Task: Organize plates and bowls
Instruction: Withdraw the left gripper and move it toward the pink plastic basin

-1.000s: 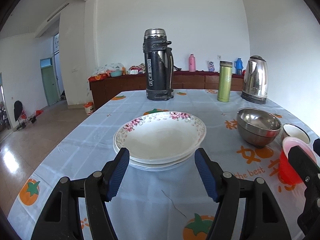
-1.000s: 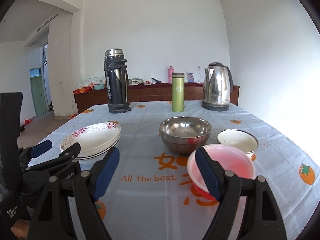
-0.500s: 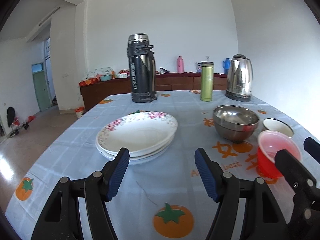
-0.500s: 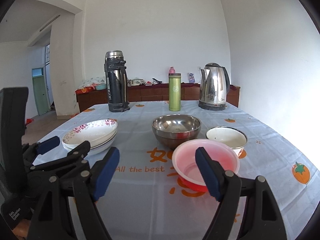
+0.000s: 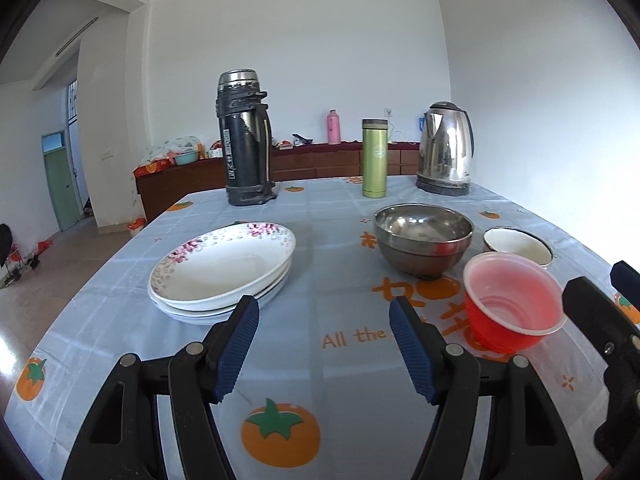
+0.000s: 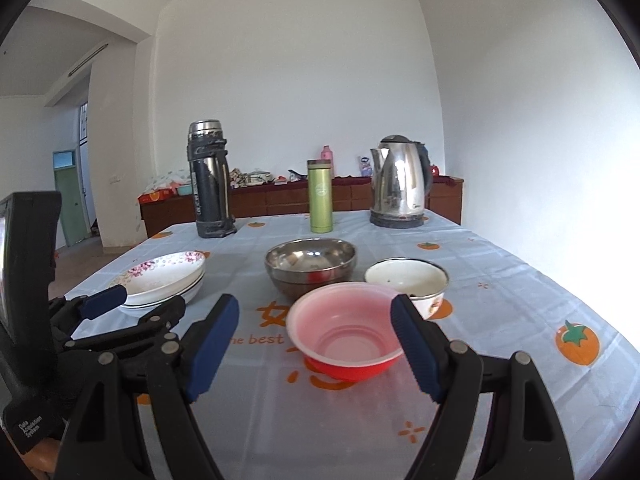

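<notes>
A stack of white floral plates (image 5: 222, 270) (image 6: 162, 278) rests on the left of the table. To its right stand a steel bowl (image 5: 423, 238) (image 6: 310, 266), a small white enamel bowl (image 5: 517, 245) (image 6: 406, 280) and a red plastic bowl (image 5: 514, 306) (image 6: 344, 330). My left gripper (image 5: 324, 346) hovers open over bare tablecloth, just near of the plates, nothing between its fingers. My right gripper (image 6: 316, 346) is open too, the red bowl lying just beyond its fingertips and untouched. The left gripper (image 6: 132, 302) shows at the left of the right wrist view.
A black thermos (image 5: 245, 140), a green flask (image 5: 375, 158) and a steel kettle (image 5: 445, 148) stand along the far side of the table. The tablecloth (image 5: 320, 380) carries orange prints. A wooden sideboard (image 6: 280, 200) lines the back wall. The table edge drops to the floor on the left.
Both grippers have drifted: the plates slid left in the left wrist view and the red bowl moved toward the middle between the right gripper's fingers. Both stayed open and empty.
</notes>
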Demonstrator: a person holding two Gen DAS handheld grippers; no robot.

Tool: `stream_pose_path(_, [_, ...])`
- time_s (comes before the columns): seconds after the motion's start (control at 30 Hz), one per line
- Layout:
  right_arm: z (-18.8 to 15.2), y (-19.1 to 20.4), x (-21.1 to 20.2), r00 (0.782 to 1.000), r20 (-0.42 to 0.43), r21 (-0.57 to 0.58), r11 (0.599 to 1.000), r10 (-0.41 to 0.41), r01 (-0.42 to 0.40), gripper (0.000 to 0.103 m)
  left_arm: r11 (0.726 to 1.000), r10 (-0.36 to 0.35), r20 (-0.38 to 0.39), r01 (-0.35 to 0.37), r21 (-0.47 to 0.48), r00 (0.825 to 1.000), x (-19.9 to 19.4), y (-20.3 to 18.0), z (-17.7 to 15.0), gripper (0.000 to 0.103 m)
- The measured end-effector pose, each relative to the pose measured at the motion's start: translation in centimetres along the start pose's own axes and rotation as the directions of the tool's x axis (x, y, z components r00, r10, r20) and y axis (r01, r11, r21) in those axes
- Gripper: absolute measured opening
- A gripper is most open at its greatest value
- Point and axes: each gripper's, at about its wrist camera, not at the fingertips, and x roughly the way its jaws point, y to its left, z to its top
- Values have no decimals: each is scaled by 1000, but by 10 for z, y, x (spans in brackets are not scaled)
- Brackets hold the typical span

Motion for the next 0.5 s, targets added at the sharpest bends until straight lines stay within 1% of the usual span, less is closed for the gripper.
stream_pose_path(0.17, [1,-20,-5,1000,0,40,999,-20,20,80,1000,-22,-10,22,2,1000,2,-9,1,70])
stream_pose_path(0.4, [0,-43,-11,998,-6,64,996,-55,55,79,999,-50,-21,50,10,999,5,-22,2,70])
stream_pose_path(0.43, [1,-45,-11,998,-7,65,996,-60,61,79,998,-55,-23,56,9,998,6,-25,3,70])
stream_pose_path(0.5, [1,-51,-11,998,-11,66,995,-67,68,72,998,-62,-27,62,11,998,7,-30,3,70])
